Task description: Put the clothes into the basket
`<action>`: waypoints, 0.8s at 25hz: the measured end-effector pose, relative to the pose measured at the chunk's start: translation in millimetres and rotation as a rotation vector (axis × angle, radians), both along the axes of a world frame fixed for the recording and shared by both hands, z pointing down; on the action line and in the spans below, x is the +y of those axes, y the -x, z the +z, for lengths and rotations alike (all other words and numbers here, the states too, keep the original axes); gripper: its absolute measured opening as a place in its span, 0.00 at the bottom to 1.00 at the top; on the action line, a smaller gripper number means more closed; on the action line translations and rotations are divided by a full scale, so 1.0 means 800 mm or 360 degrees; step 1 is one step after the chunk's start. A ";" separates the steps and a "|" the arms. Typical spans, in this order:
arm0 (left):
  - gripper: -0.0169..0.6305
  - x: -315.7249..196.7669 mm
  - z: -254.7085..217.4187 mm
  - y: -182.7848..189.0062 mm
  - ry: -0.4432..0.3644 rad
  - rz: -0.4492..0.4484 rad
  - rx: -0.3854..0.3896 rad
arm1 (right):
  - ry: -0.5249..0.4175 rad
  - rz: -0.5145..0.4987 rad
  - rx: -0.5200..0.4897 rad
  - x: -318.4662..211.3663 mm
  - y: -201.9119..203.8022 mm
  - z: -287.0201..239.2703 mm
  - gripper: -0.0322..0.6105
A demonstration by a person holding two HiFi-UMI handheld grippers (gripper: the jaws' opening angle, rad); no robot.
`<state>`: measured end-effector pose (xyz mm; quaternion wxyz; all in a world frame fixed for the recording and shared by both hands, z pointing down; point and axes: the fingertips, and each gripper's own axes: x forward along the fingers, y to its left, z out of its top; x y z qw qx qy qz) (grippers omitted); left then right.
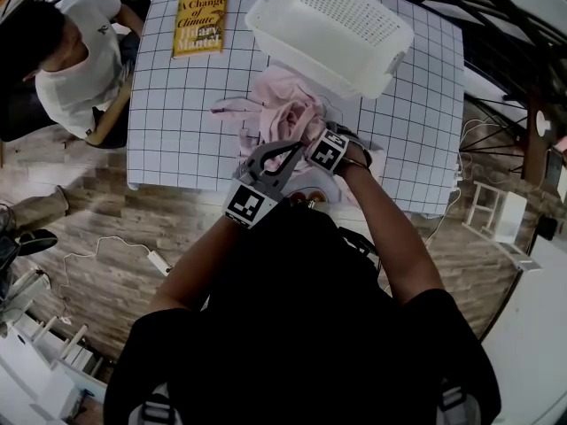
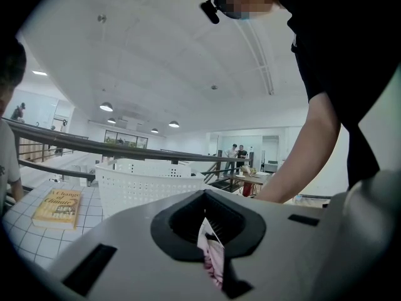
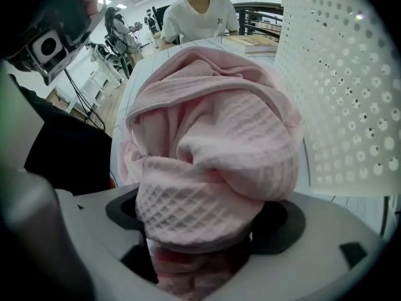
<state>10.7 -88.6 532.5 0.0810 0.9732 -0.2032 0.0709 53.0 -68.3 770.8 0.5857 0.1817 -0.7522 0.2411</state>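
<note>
A heap of pink waffle-knit clothes (image 1: 282,113) lies on the grid-patterned table (image 1: 177,122), close to its front edge. Just behind the heap, the white perforated basket (image 1: 310,65) rests tilted. My right gripper (image 1: 308,134) is pushed into the heap. In the right gripper view its jaws stand wide and pink cloth (image 3: 213,124) bulges between them, with the basket (image 3: 341,93) at the right. Beside it, my left gripper (image 1: 288,151) sits at the heap's near edge. It is shut, and a small fold of pink cloth (image 2: 212,256) is pinched in its jaws.
A yellow book (image 1: 199,23) lies at the table's far left corner. A person in a white T-shirt (image 1: 75,60) sits at the left side of the table. A cable and power strip (image 1: 159,261) lie on the wooden floor.
</note>
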 end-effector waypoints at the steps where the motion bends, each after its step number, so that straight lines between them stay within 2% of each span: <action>1: 0.03 0.000 0.001 0.001 0.0002 -0.0001 -0.0002 | 0.0004 0.0000 0.0009 0.000 0.000 0.000 0.77; 10: 0.03 -0.004 0.000 0.006 -0.0016 -0.0004 -0.0010 | 0.0060 0.0099 -0.0010 0.000 0.002 -0.019 0.67; 20: 0.03 -0.014 -0.008 0.007 -0.0043 -0.0043 -0.0010 | 0.0083 0.0143 -0.0063 0.002 0.010 -0.055 0.66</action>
